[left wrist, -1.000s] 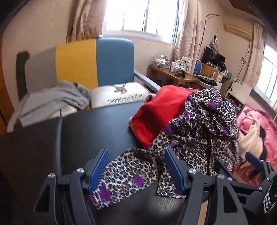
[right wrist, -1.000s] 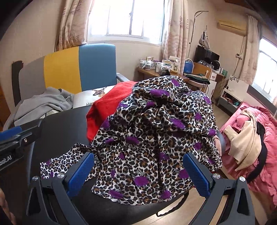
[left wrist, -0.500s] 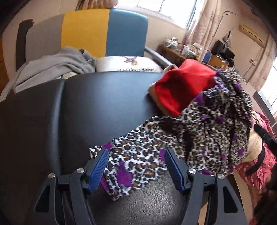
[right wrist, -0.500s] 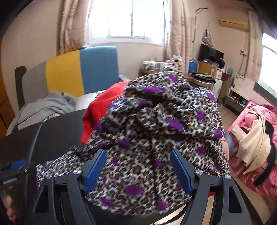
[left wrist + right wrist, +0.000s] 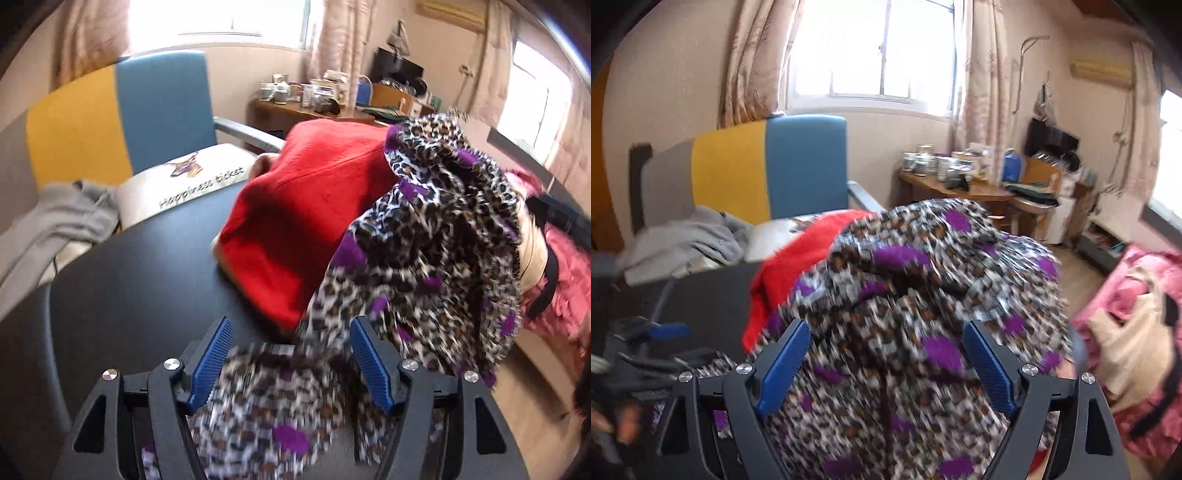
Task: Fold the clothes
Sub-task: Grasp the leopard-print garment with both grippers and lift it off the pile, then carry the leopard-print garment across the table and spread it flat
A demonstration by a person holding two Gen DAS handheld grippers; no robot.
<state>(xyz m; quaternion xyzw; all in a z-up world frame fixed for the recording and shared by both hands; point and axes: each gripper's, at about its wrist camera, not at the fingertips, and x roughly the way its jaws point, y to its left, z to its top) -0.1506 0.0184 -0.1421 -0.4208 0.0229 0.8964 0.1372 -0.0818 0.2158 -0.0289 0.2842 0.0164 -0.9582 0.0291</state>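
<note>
Left gripper (image 5: pixel 290 356) jaws spread astride leopard garment (image 5: pixel 424 258) hem, blurred; right gripper (image 5: pixel 886 363) spread likewise; black table (image 5: pixel 122 280) bare leftward.

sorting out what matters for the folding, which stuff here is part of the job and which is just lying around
Part of the job:
- leopard print garment, heaped at the table edge
- red garment under it
- left hand-held gripper, open around a leopard print flap
- right hand-held gripper, open over the heap
- black table

Just lying about:
- grey garment on the chair
- white cushion
- cluttered desk
- pink bedding
</note>
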